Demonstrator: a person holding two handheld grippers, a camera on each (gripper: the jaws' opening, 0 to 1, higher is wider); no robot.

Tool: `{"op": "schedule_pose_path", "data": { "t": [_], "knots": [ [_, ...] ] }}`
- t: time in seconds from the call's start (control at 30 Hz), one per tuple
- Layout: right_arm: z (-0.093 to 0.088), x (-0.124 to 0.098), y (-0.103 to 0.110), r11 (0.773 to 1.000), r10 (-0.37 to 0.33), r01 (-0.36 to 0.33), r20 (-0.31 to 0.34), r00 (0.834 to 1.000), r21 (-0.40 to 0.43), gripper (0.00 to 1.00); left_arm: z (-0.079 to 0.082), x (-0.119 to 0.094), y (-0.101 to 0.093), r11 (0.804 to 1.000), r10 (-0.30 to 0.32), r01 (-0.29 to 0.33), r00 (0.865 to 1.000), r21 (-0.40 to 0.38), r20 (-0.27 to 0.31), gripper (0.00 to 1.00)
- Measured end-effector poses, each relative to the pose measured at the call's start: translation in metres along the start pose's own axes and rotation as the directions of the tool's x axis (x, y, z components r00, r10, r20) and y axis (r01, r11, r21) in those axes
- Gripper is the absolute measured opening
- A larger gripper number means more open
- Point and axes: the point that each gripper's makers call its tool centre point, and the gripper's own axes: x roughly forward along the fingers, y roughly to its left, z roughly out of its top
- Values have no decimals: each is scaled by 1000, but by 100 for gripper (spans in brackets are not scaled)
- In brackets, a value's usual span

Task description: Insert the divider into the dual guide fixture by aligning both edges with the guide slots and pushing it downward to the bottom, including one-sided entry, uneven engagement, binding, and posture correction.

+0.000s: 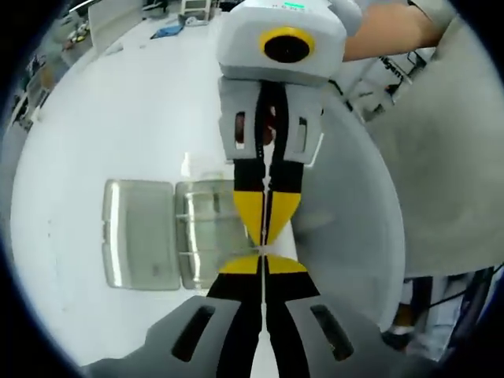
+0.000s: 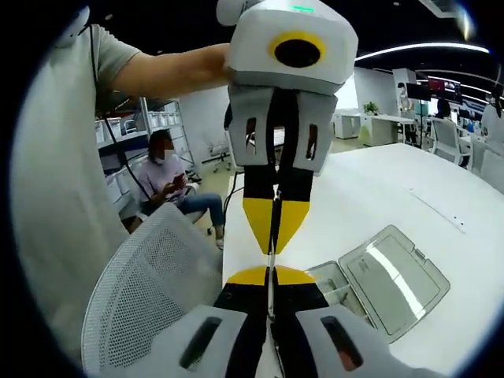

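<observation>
- My left gripper [image 1: 263, 264] and right gripper [image 2: 270, 276] meet tip to tip, both clamped on the thin clear plastic divider [image 1: 261, 293], held edge-on.
- Beneath lies the clear hinged plastic fixture box [image 1: 169, 234], lid open, on the white table [image 1: 118, 118].
- A grey mesh chair [image 2: 150, 283] stands near the table.

White table [image 1: 118, 118] under me, clutter along its far edge. Grey mesh chair [image 2: 150, 291] beside it; seated person [image 2: 169, 177] by shelving [image 2: 130, 130] behind. More desks and chairs [image 2: 441, 134] far off under ceiling lights.
</observation>
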Motion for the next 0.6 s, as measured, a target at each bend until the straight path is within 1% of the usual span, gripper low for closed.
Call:
{"op": "schedule_pose_path", "data": {
  "t": [0.07, 0.13, 0.2, 0.27, 0.3, 0.33, 0.37, 0.4, 0.43, 0.47, 0.57, 0.6],
  "knots": [
    [-1, 1, 1, 1000, 3, -3, -6, 1000, -3, 0, -1, 2, -1, 1000, -4, 4, 1000, 6, -17, 0],
    [-2, 1, 1, 1000, 0, 0, -11, 1000, 12, 0, -2, 3, -1, 1000, 0, 1, 1000, 14, -25, 0],
    [-2, 0, -1, 999, -6, 6, -11, 1000, 43, 0, -1, 2, 1, 1000, 4, -4, 1000, 17, -16, 0],
    [-1, -1, -3, 999, -14, 14, -5, 1000, 42, 0, -1, 0, 3, 1000, 8, -8, 1000, 7, -6, 0],
    [-3, -2, -4, 999, -25, 26, -15, 1000, 46, 0, -3, -1, 5, 1000, 15, -15, 1000, 5, -19, 0],
    [-6, -3, -5, 996, -30, 32, -23, 999, 79, 1, -7, -2, 8, 1000, 30, -30, 999, 8, -38, 0],
    [-6, -3, -5, 997, -27, 28, -23, 999, 79, 6, -11, -2, 11, 999, 42, -42, 998, -2, -56, 0],
    [-7, -4, -6, 996, -40, 42, -26, 999, 83, 11, -12, -3, 13, 999, 42, -43, 998, -13, -54, 0],
    [-7, -5, -6, 995, -42, 44, -22, 999, 95, 13, -13, -4, 14, 998, 41, -43, 997, -34, -58, 0],
    [-8, -6, -6, 995, -42, 43, -20, 999, 95, 13, -14, -4, 16, 998, 49, -52, 997, -45, -62, 0],
    [-11, -7, -7, 994, -56, 59, -30, 998, 91, 14, -24, -1, 24, 994, 94, -100, 987, -43, -129, 0],
    [-11, -8, -7, 994, -61, 63, -30, 998, 86, 15, -26, 1, 25, 994, 97, -104, 986, -41, -138, 0]
  ]
}}
